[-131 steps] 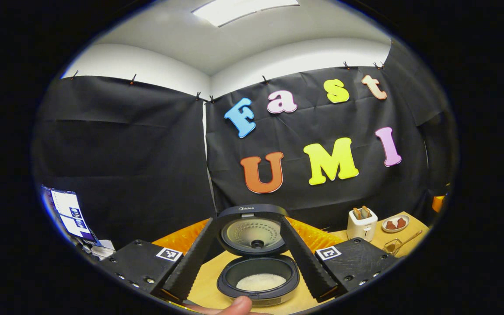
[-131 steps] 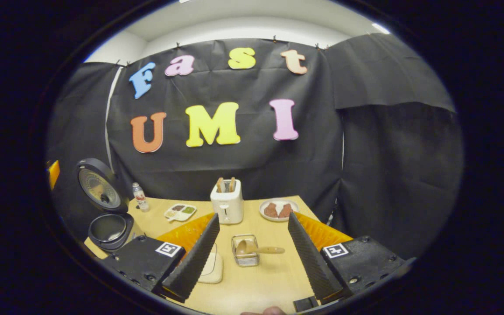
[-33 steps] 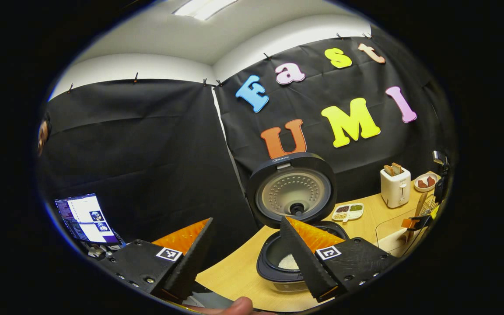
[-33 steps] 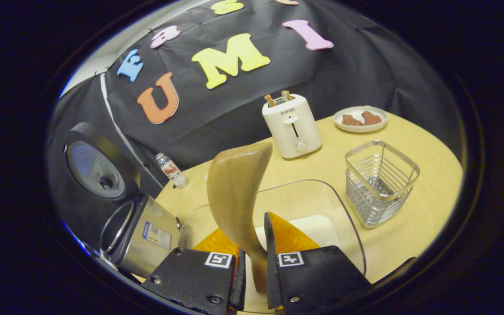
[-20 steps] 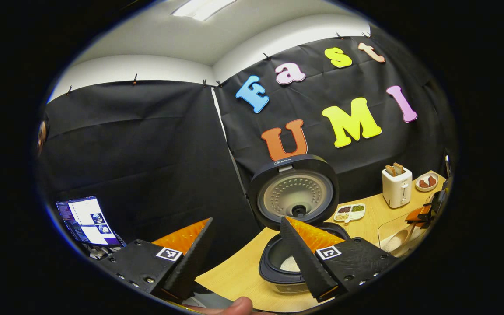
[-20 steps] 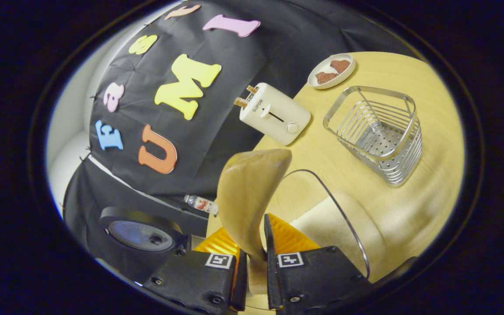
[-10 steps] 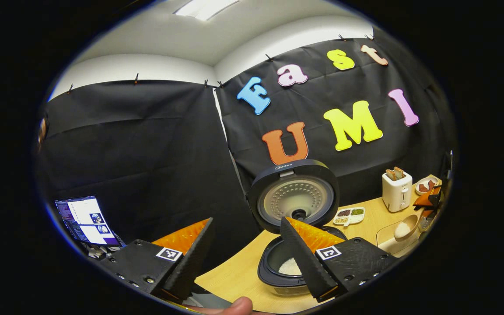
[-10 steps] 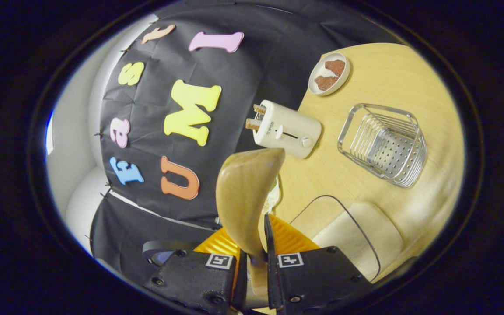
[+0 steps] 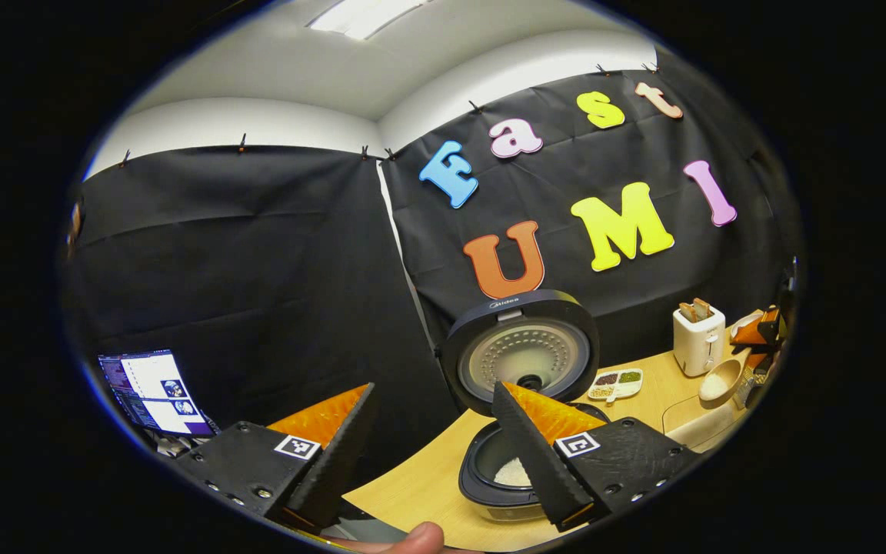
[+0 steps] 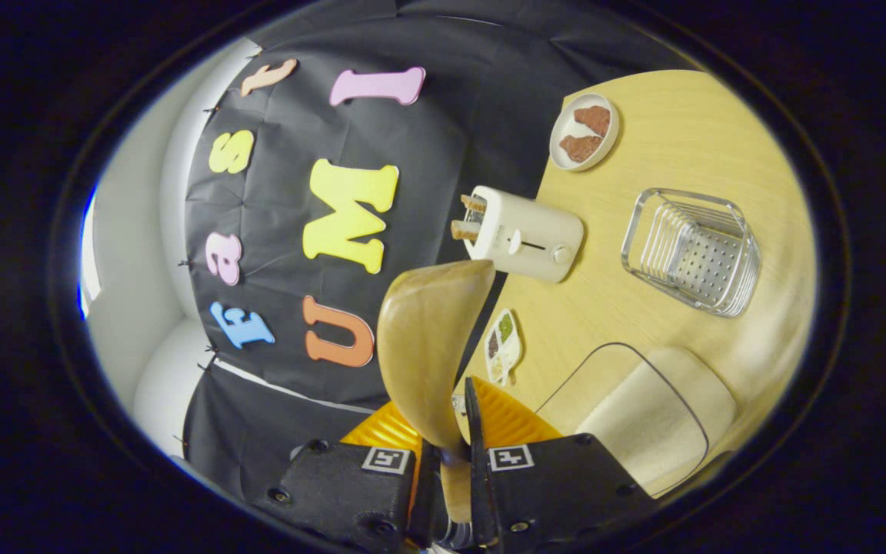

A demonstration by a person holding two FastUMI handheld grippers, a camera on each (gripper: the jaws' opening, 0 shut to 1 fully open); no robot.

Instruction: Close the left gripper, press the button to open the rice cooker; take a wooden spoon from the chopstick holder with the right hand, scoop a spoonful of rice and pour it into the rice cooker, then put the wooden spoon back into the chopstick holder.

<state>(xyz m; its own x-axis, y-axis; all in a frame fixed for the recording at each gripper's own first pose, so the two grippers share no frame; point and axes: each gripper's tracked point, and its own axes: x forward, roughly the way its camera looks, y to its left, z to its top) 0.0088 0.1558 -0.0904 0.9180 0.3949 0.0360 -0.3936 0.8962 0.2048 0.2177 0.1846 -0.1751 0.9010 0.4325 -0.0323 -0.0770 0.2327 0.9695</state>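
The rice cooker [image 9: 489, 481] stands open, its lid [image 9: 520, 354] upright and white rice in the pot. My left gripper [image 9: 435, 454] hangs open just in front of it, holding nothing. Far right in the left gripper view, my right gripper [image 9: 762, 332] carries the wooden spoon [image 9: 720, 381], its bowl heaped with rice, above the clear rice container [image 9: 708, 427]. In the right gripper view, my right gripper [image 10: 447, 455] is shut on the wooden spoon [image 10: 431, 346] by its handle, rolled sideways. The metal chopstick holder [image 10: 693, 250] stands with nothing in it beyond the rice container [image 10: 643, 419].
A white toaster [image 10: 524, 235] with bread, a plate of meat [image 10: 584, 131] and a small seasoning dish [image 10: 502, 346] stand on the wooden table [image 10: 681, 131]. A laptop screen [image 9: 147, 392] glows at the left. A thumb [image 9: 412, 537] shows at the bottom edge.
My right gripper has scooped rice, lifted the loaded spoon out of the container and carried it a little up and leftward. The left gripper has hardly moved.
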